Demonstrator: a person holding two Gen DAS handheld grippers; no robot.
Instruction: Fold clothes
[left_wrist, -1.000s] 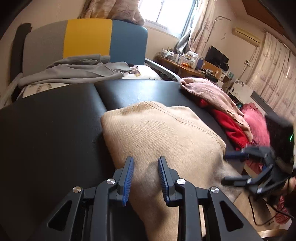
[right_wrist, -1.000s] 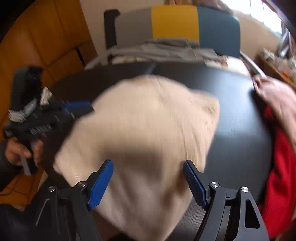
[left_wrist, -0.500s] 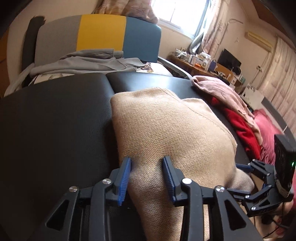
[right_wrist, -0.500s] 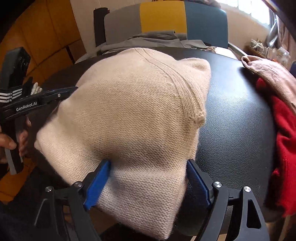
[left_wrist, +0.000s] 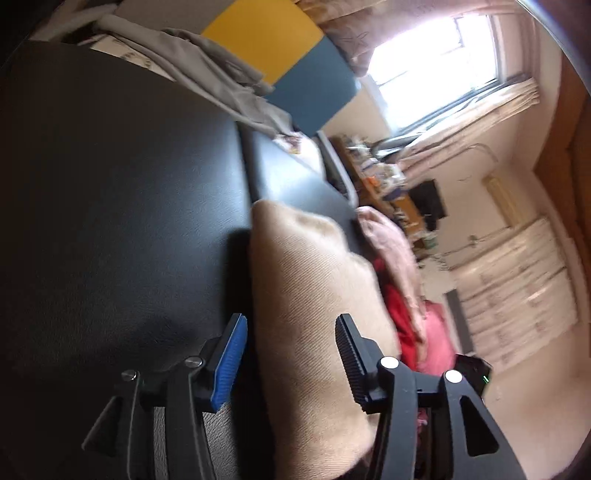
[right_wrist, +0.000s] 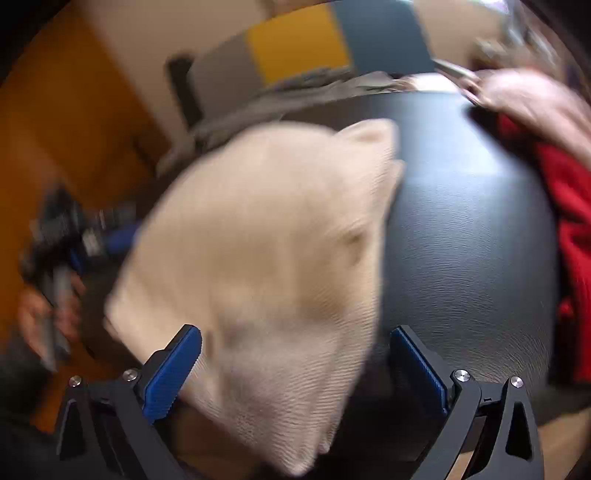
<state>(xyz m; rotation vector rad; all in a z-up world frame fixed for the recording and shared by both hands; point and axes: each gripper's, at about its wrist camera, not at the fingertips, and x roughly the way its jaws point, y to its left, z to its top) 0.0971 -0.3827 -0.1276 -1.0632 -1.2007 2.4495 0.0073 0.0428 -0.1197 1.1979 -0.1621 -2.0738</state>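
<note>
A folded beige knit sweater (left_wrist: 314, 295) lies on the black padded table (left_wrist: 122, 206); it also shows in the right wrist view (right_wrist: 266, 251), blurred. My left gripper (left_wrist: 291, 354) is open with the sweater's near edge between its jaws, and the view is tilted. My right gripper (right_wrist: 295, 365) is wide open around the sweater's near corner. The left gripper (right_wrist: 74, 240) appears blurred at the sweater's left side in the right wrist view.
A pile of pink and red clothes (left_wrist: 399, 280) lies at the table's right side, also in the right wrist view (right_wrist: 565, 206). Grey clothes (left_wrist: 207, 66) lie at the far end before a grey, yellow and blue headboard (right_wrist: 306, 55).
My left gripper has opened wider and rolled, tilting its view. The right gripper stays wide open and has shifted a little; the sweater's near corner looks blurred.
</note>
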